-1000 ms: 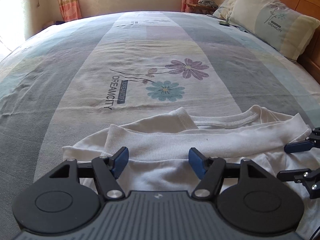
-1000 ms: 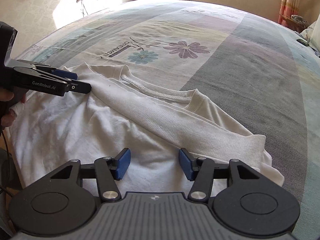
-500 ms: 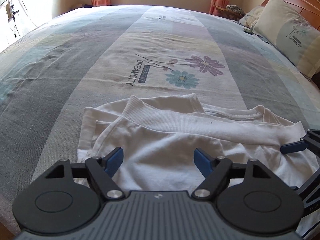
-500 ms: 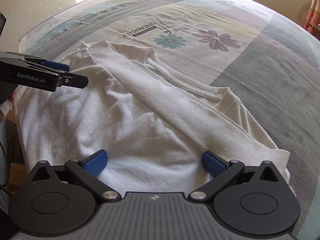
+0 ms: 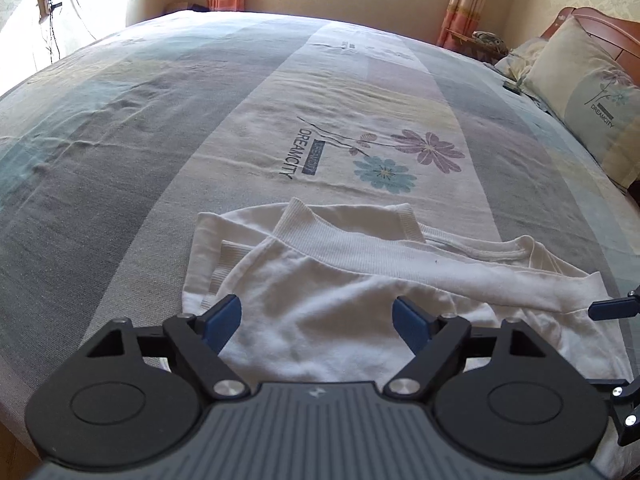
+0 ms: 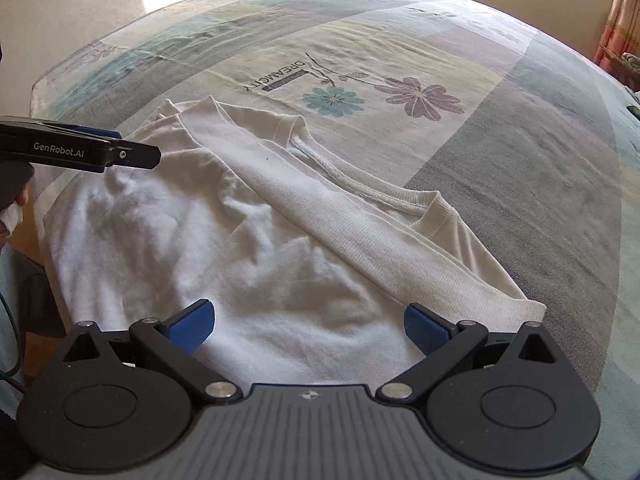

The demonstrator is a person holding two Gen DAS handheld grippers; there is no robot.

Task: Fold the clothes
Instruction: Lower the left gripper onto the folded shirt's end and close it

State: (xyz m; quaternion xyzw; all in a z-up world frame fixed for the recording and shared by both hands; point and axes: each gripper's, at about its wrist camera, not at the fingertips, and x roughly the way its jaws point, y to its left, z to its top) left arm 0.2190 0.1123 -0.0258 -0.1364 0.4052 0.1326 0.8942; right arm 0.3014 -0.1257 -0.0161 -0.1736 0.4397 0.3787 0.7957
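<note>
white shirt [image 6: 280,248] lies folded over on the near edge of the striped bed sheet [image 5: 360,100], a pillow [image 5: 584,96] well off by the headboard. left gripper [image 5: 316,320] and right gripper [image 6: 310,326] hover spread wide, gripping nothing; both have just been opening since a second ago.

Matt white ribbed-knit cloth shirt [image 6: 280,240], soft printed cotton bedsheet [image 5: 160,128], glossy wooden headboard [image 5: 600,28]

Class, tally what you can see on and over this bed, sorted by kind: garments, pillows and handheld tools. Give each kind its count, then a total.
Garments: 1, the white shirt
Pillows: 2, the front pillow and the pillow behind it
Handheld tools: 2, the left tool and the right tool
Total: 5
</note>
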